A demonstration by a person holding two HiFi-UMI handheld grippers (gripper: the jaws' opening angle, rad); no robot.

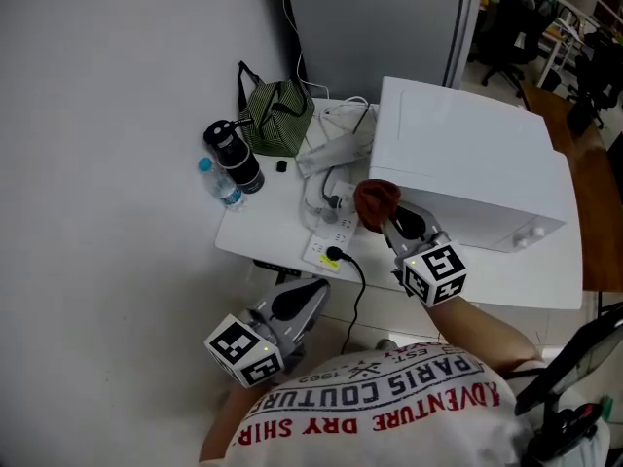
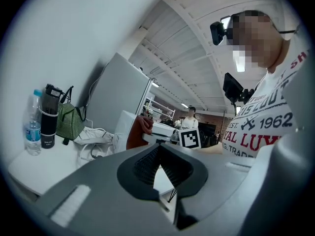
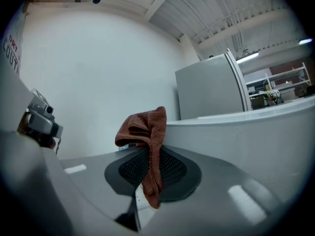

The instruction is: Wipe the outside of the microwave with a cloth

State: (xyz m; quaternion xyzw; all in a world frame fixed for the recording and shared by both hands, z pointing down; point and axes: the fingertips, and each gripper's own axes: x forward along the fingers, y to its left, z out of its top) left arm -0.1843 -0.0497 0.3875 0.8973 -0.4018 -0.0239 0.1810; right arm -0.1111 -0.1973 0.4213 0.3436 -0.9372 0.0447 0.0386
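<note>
Right gripper (image 3: 146,175): jaws closed on a reddish-brown cloth (image 3: 142,126). We see a strip of the fabric pinched between the two pads, and the rest bunches up above the jaw tips in a loose fold.

Cloth position: in the head view it sits at the left side wall of the white microwave (image 1: 467,154), close to the near-left corner. It looks to be against the wall, but we cannot confirm actual contact. In the right gripper view the white casing rises just to the right of the cloth.

Left gripper (image 2: 158,165): jaws brought fully together with nothing between them. In the head view we see it held low, nearer than the near edge of the white table (image 1: 255,230) and well apart from the microwave.

The microwave stands on the right part of the table.

Left part of the table:
- black flask (image 1: 234,156), with a clear water bottle (image 1: 220,185) just beside it
- green striped bag (image 1: 275,117) farther back
- bundle of white cables (image 1: 333,146) between the bag and the microwave
- white power strip (image 1: 329,246) by the near edge, with a black plug in it and its black cord dropping off the table
</note>
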